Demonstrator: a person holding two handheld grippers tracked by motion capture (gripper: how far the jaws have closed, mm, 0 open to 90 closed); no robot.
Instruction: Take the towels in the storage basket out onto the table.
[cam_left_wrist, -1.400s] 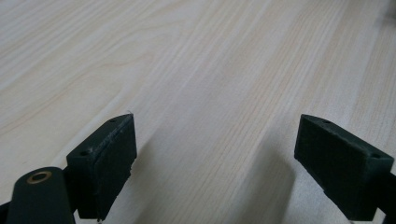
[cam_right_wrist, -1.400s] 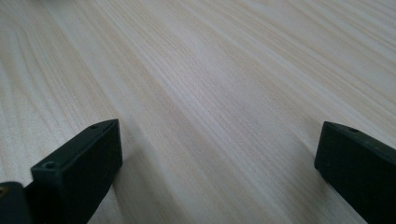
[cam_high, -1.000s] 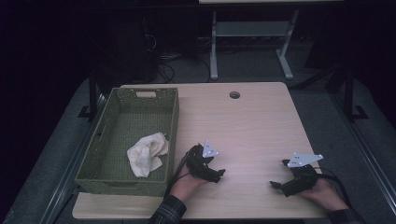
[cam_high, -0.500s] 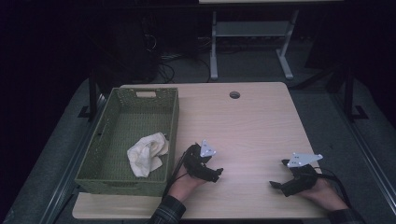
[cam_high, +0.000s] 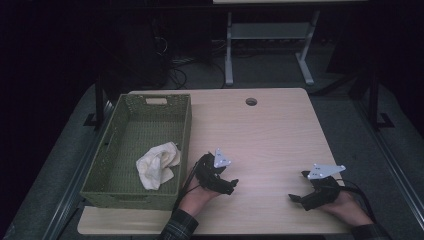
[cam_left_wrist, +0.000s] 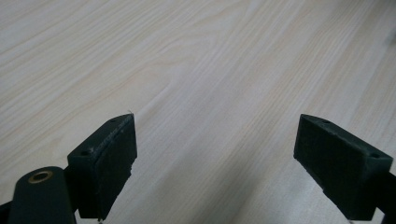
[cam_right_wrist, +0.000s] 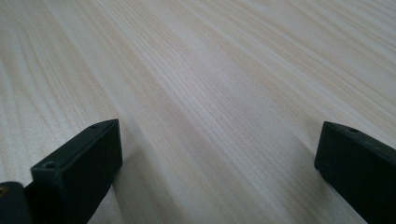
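My left gripper (cam_high: 229, 184) rests low over the light wood table (cam_high: 260, 135), just right of a green woven basket (cam_high: 186, 125). In the left gripper view its black jaws stand wide apart, and the left gripper (cam_left_wrist: 215, 158) is open with bare wood between them. My right gripper (cam_high: 299, 187) sits near the table's front right, held by a hand. In the right gripper view the right gripper (cam_right_wrist: 215, 168) is open too, with nothing between its jaws. A crumpled white cloth (cam_high: 157, 165) lies inside the basket near its front right.
A round cable hole (cam_high: 251, 101) sits near the table's far edge. Beyond the table stands the metal leg frame of another desk (cam_high: 229, 50) on a dark floor. Cables trail from both grippers toward the front edge.
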